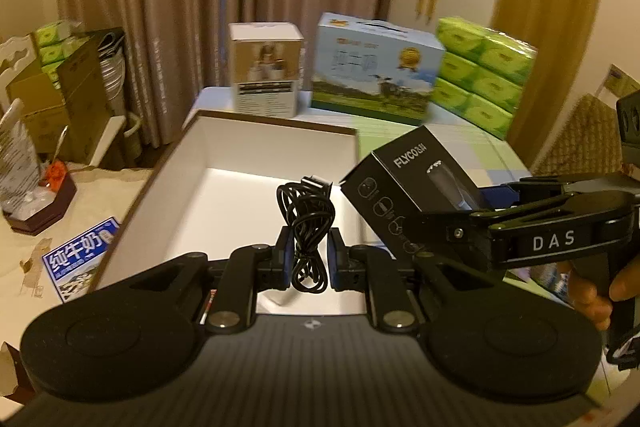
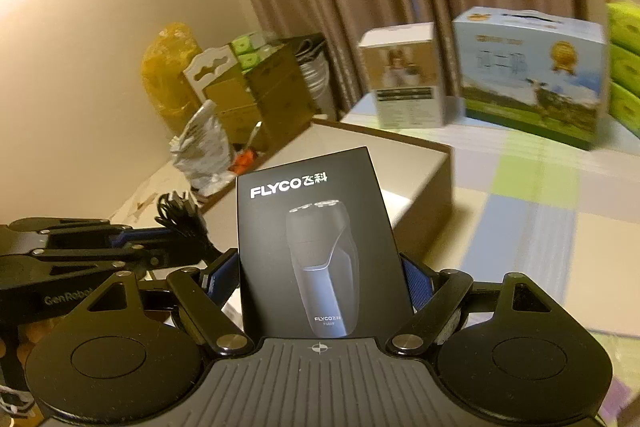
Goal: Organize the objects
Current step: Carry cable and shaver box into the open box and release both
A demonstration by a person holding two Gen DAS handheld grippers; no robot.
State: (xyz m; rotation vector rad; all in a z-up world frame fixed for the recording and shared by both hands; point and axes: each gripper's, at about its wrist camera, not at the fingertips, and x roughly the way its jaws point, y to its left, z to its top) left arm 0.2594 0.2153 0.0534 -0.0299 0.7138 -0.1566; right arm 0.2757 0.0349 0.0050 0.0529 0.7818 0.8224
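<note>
Pinching a bundled black cable [image 1: 307, 227] between its blue pads, the left gripper [image 1: 308, 259] has its jaws drawn tight together on the coil, which stands up out of the grip with its plug end at the top. Just to its right, the right gripper [image 2: 320, 279] clamps a black shaver box [image 2: 316, 247] across its width, jaws held wide by the carton; the printed front with the FLYCO name and a shaver picture faces the right wrist camera, and in the left wrist view the same box [image 1: 404, 195] is tilted, held in the air beside the cable. A hand [image 1: 596, 299] grips the right gripper's handle at the edge of that view. Below and ahead of both grippers lies an open white box [image 1: 224, 187] with a brown rim, its floor bare where it shows. It sits on a table [image 2: 520, 211] covered with a pale checked cloth. Farther back on the table stand a small white carton [image 1: 266, 67], a blue milk carton with a handle [image 1: 376, 67] and a stack of green tissue packs [image 1: 480, 75]. Brown curtains [image 1: 180, 7] hang behind them, and cardboard boxes [image 1: 60, 95] are piled at the left.
</note>
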